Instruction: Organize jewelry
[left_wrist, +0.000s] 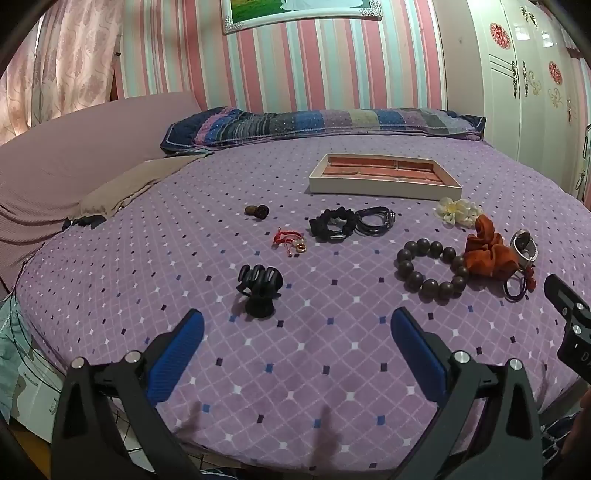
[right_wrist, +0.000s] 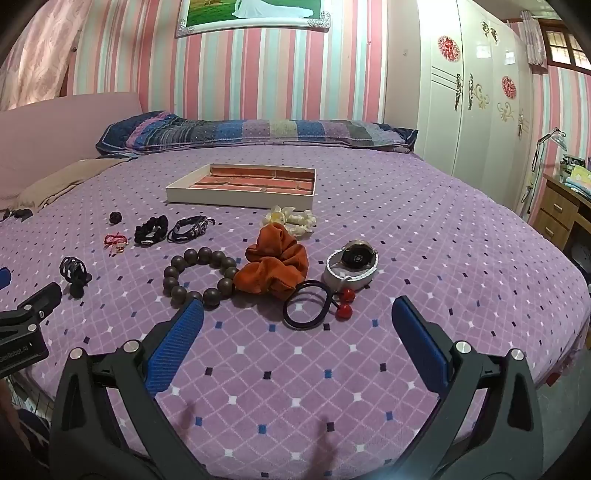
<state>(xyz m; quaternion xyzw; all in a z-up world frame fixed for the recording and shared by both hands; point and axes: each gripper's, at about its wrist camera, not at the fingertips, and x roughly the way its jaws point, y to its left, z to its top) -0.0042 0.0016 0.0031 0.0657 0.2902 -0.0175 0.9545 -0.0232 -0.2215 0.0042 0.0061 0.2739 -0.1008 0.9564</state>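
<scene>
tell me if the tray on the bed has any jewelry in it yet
Empty as far as shown: the tray shows only its brick-patterned lining, and the bead bracelet and watch lie on the bedspread outside it.

Everything lies on the bed. The tray sits toward the head edge, before the pillow. Just in front of its right corner lies the flower clip, with the scrunchie nearer the foot edge, touching the bead bracelet on its left. The watch lies right of the scrunchie, the hair tie before both. Toward the left edge sit the claw clip, string bracelet, braided bracelet and cord bracelet.
</scene>
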